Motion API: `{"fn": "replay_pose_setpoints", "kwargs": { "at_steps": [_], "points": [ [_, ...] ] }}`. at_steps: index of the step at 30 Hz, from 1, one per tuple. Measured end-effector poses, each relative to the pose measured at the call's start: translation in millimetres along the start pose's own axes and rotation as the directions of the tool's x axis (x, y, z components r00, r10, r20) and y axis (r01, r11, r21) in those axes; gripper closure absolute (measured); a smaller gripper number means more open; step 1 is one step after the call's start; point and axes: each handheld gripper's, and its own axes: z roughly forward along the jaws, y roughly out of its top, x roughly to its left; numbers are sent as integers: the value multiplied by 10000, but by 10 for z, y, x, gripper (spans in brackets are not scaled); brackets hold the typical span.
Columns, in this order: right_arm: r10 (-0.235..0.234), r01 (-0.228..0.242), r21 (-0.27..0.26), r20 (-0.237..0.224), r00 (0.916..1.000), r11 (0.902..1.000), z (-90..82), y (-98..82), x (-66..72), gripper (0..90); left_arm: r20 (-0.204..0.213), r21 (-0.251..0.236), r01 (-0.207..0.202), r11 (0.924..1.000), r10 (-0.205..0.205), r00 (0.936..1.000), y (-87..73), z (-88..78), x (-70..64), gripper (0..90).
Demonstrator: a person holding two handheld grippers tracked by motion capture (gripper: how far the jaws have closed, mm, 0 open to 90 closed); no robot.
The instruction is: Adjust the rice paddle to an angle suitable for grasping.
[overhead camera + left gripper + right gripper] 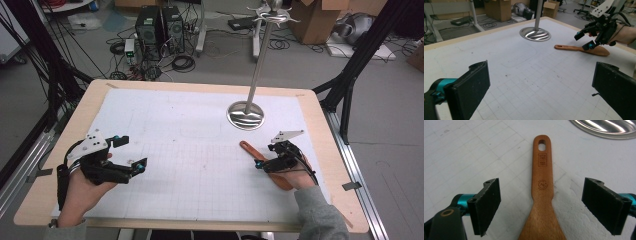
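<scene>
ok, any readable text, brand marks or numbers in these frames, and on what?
Wooden spatula handle, below the hanging hole: two small square burned stamps, too small to read.
Spatula handle, lower: a round burned mark with a symbol inside, not legible.
Gridded white mat: printed lines, no readable text.
Nothing else legible.
</scene>
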Motion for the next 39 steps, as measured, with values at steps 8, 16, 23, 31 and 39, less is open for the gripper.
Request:
{"fn": "replay_pose_setpoints", "kwargs": {
  "at_steps": [8,16,23,31,39],
  "points": [
    [52,-52,-70,-18,10000,10000,-16,-17,-31,144,-65,68,1,10000,0,10000,-18,-25,2,19],
    [35,-34,115,-61,10000,9999,14,-17,-38,149,-133,129,66,9999,-64,9999,-30,-22,4,19],
    [-222,221,971,-4,9998,9950,62,34,-53,168,64,187,21,9998,-22,10000,-9,70,-6,19],
    [-149,129,1925,89,9998,9812,132,69,-95,229,316,196,-13,9998,7,9995,20,166,-2,19],
    [-251,206,2206,174,9995,9751,127,104,-96,295,227,125,-12,9999,9,9997,20,120,7,19]
  ]
}}
